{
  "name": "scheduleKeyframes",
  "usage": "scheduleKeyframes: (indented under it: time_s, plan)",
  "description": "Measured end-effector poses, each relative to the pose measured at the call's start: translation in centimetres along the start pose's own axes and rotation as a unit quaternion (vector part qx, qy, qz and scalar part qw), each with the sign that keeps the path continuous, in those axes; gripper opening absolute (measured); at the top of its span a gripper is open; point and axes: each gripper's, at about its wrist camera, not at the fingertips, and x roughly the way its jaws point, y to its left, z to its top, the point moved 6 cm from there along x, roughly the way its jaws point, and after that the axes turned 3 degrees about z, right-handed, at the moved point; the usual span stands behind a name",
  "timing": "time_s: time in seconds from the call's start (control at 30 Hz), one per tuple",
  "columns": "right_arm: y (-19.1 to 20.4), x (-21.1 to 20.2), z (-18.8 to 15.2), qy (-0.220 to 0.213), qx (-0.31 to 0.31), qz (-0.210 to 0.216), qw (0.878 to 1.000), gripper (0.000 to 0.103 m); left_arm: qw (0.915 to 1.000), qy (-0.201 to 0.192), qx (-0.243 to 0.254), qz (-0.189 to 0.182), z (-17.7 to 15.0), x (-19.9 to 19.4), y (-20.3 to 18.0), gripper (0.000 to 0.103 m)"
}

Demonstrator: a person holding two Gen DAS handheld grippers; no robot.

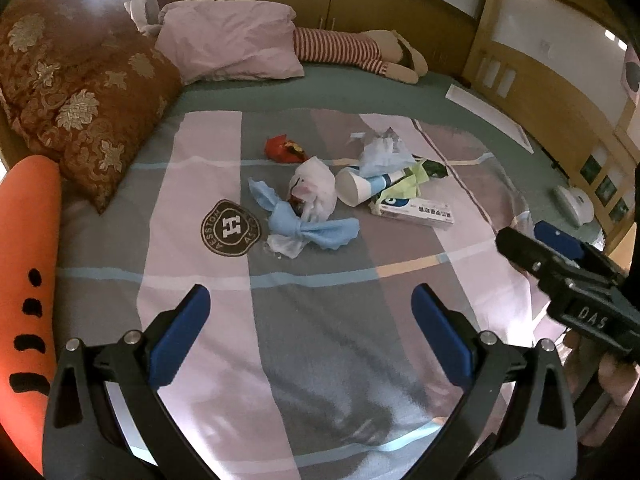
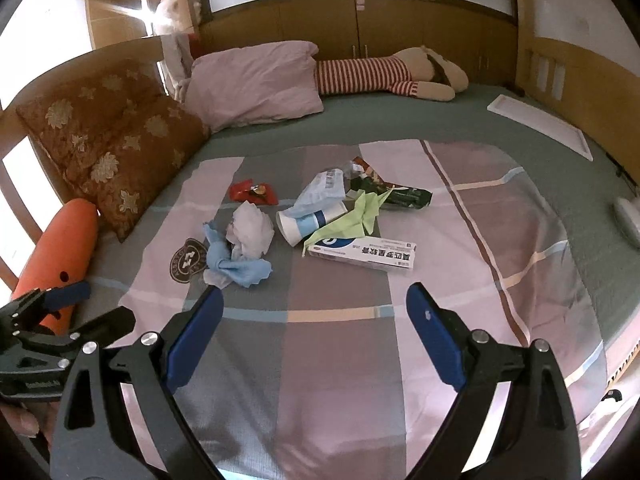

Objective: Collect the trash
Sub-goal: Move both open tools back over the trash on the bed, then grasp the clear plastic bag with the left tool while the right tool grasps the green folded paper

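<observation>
A heap of trash lies mid-bed on the checked sheet (image 1: 320,320): a red wrapper (image 1: 283,148), a crumpled white tissue (image 1: 314,188), blue cloth-like paper (image 1: 304,224), a paper cup (image 1: 360,188), green paper (image 1: 408,182), a dark packet (image 2: 404,196) and a white medicine box (image 1: 416,212). The box (image 2: 362,254), cup (image 2: 308,222) and tissue (image 2: 252,230) also show in the right wrist view. My left gripper (image 1: 310,304) is open and empty, short of the heap. My right gripper (image 2: 314,300) is open and empty, just short of the box.
A brown floral cushion (image 1: 80,100), a pink pillow (image 1: 236,44), a striped plush toy (image 1: 360,52) and an orange carrot-shaped cushion (image 1: 28,260) lie along the bed's left and far sides. A white flat board (image 2: 540,124) and a white device (image 1: 576,204) lie at the right. Wooden cabinets stand behind.
</observation>
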Motion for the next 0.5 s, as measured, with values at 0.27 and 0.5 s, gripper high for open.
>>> scheduleKeyframes:
  time_s: [0.27,0.5]
  plan:
    - [-0.52,-0.06,0.00,0.000,0.008,-0.003,1.000,0.091,0.9998,0.009,-0.016,-0.003,-0.18,0.50,0.69,0.100]
    - [-0.93,0.47,0.24,0.002,0.015,-0.004,1.000,0.091,0.9998,0.009,-0.015,0.002,-0.09,0.85,0.67,0.100]
